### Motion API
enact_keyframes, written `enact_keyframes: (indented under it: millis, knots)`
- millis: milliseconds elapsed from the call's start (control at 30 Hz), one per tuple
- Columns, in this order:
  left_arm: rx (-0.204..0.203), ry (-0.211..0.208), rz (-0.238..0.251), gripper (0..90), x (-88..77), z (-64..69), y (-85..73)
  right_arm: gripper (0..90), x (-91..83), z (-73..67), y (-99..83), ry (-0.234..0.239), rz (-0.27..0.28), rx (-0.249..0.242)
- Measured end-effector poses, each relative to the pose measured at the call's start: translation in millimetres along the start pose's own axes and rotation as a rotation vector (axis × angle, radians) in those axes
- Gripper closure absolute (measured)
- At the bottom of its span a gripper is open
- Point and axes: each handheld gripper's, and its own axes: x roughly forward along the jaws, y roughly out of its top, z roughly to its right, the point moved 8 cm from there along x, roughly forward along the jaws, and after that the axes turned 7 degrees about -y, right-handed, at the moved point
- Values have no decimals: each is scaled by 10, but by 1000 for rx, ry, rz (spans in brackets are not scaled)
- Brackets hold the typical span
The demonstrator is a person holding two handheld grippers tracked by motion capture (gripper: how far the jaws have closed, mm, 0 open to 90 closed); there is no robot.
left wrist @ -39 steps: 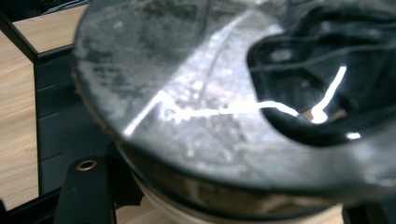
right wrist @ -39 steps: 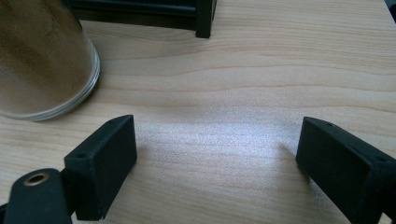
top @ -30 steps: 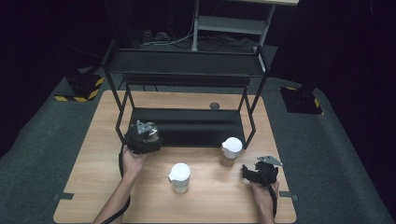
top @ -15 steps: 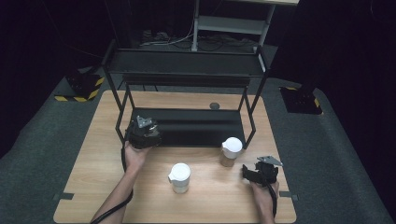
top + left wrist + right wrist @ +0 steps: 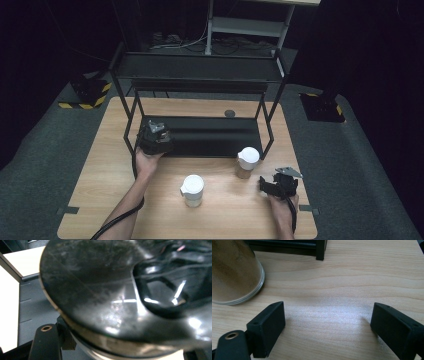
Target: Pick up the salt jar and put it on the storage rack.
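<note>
A cup with a glossy black lid (image 5: 100,290) looms very close in the left gripper view, and the clear rim under the lid is held by my left gripper (image 5: 155,136), which is shut on it. One black finger (image 5: 47,342) shows below the lid. That gripper is at the front left corner of the black rack's lower shelf (image 5: 215,136). My right gripper (image 5: 266,184) rests low over the table near its front right, open with bare wood between its jaws (image 5: 327,322). A brown-filled cup with a white lid (image 5: 247,161) stands just left of it.
A second white-lidded cup (image 5: 192,190) stands mid-table near the front. The rack's upper shelf (image 5: 200,67) spans the back, its legs (image 5: 269,135) framing the lower shelf. A small dark disc (image 5: 229,113) lies behind the rack. The wooden table (image 5: 100,170) ends at grey floor.
My left gripper has moved away from the person and slightly right, onto the lower shelf's front corner. The right gripper and both white-lidded cups have stayed put.
</note>
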Motion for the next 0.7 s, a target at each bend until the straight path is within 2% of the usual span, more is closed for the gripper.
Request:
enact_keyframes:
  millis: [233,700]
  knots:
    - [24,15,-11,310,46,13,32,123,1,-3,1,-2,0,2]
    - [35,21,-20,310,151,12,37,123,2,-7,3,-4,-1,4]
